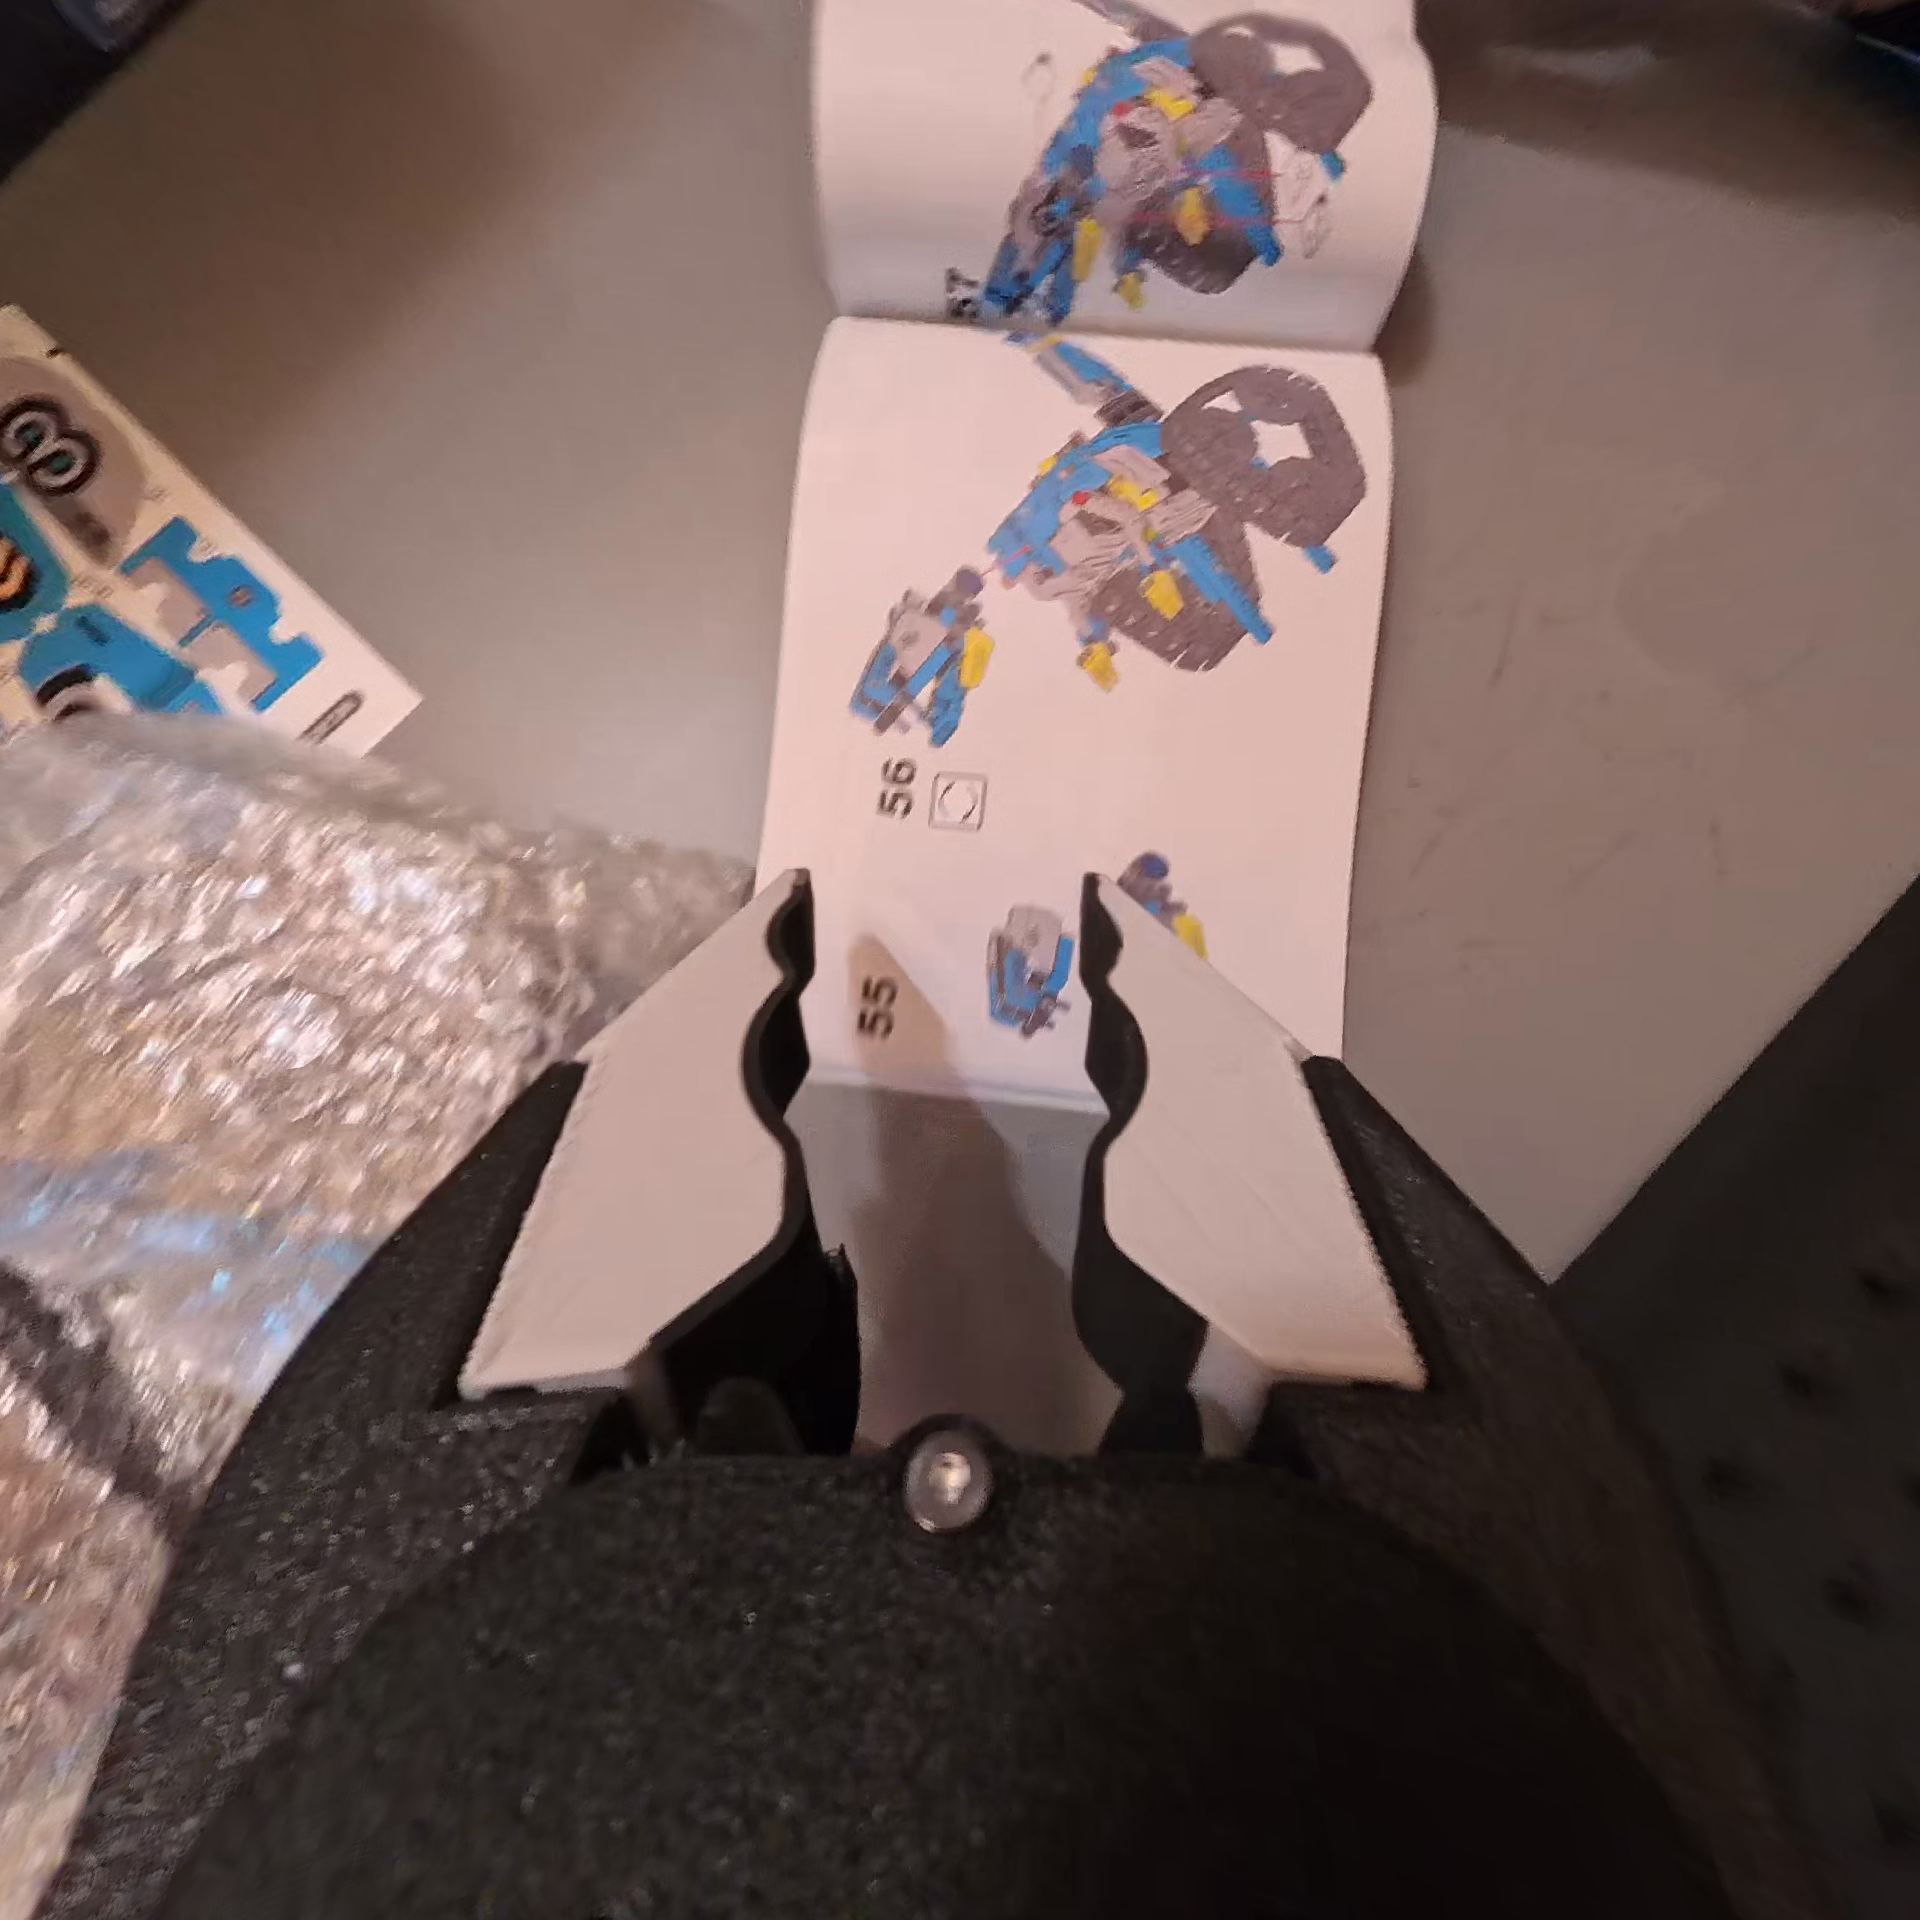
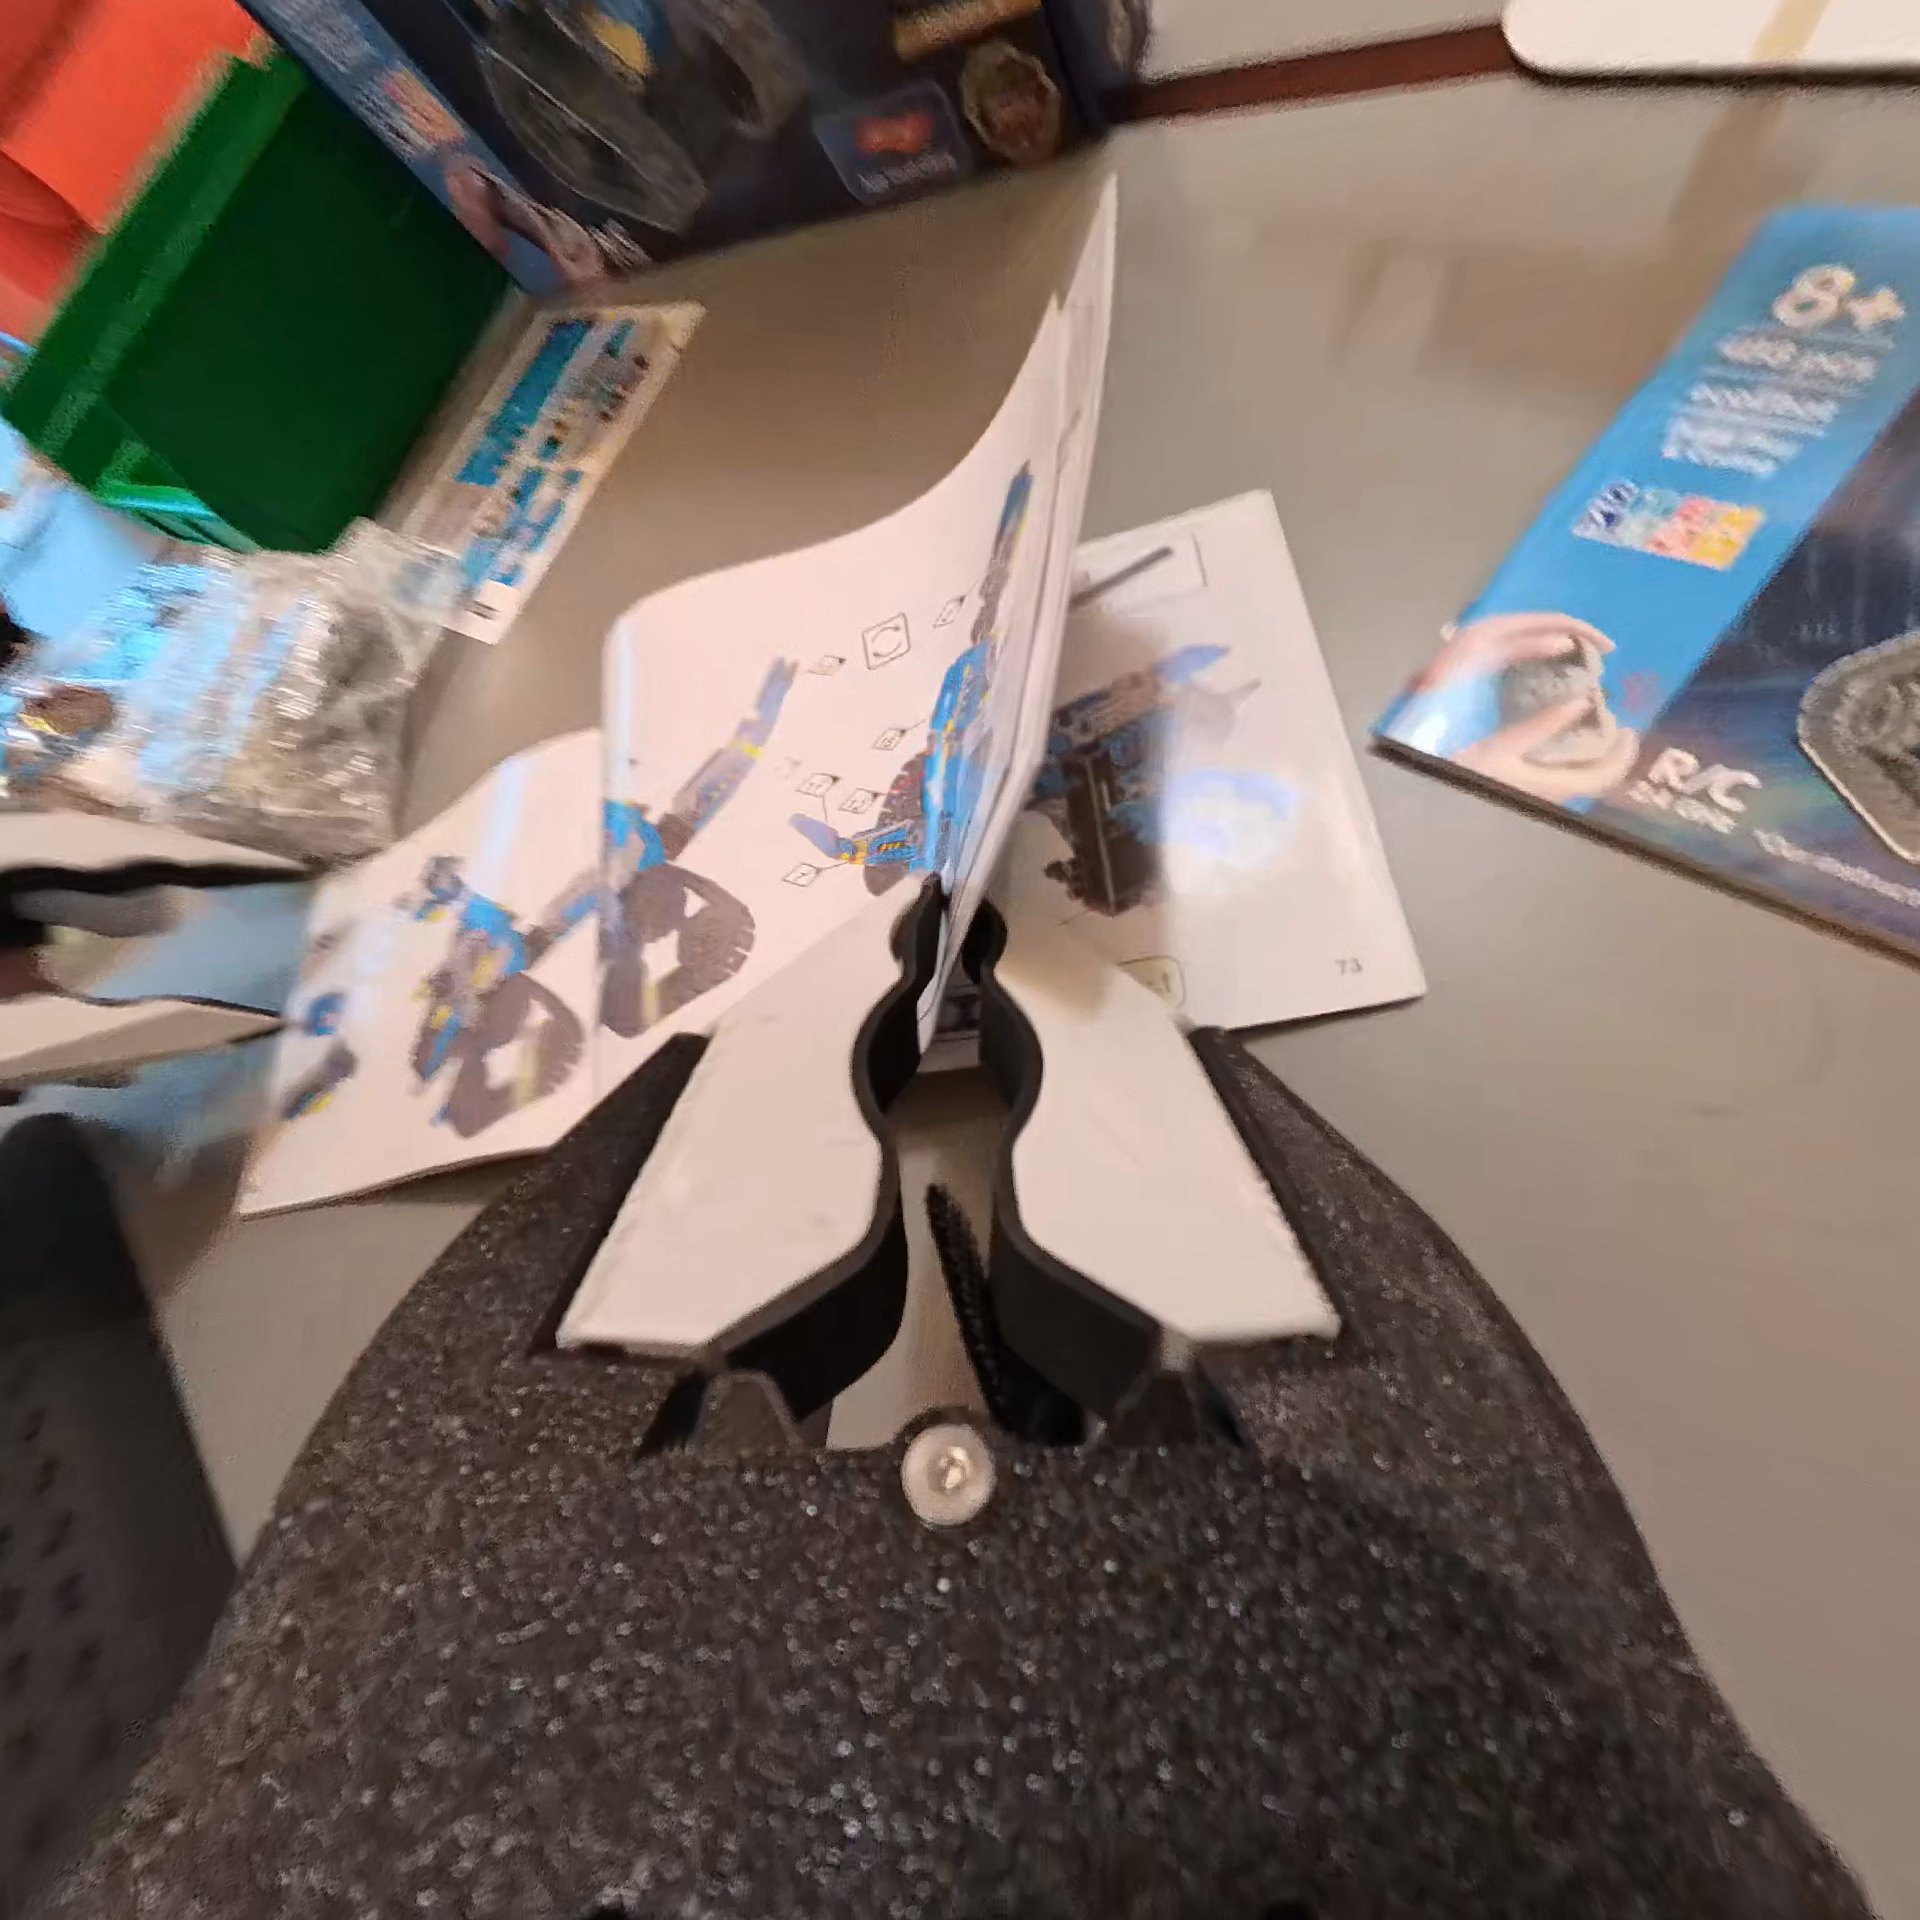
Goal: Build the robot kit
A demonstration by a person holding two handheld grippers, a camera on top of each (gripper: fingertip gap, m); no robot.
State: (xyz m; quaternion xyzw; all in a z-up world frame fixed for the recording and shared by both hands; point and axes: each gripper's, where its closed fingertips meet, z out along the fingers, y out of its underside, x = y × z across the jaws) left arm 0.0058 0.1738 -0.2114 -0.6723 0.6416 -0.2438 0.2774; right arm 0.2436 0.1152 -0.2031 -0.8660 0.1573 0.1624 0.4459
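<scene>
Right gripper point(image 2: 951, 899) pinches thin booklet pages point(image 2: 914, 582) — left gripper point(image 1: 945, 883) spread above glossy booklet point(image 1: 1091, 644)

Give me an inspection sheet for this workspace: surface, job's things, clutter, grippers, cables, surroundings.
Surface: grey table, lightly scuffed.
Job's things: open booklet lying on the table; a few of its pages lifted upright.
Clutter: crinkled plastic bag left of the booklet; sticker sheet beyond it; blue leaflet to the right.
Grippers: left gripper open, over the booklet's near edge, holding nothing; right gripper shut on the lifted pages.
Cables: nothing seen.
Surroundings: green box, orange box and a dark printed box at the table's far side.
</scene>
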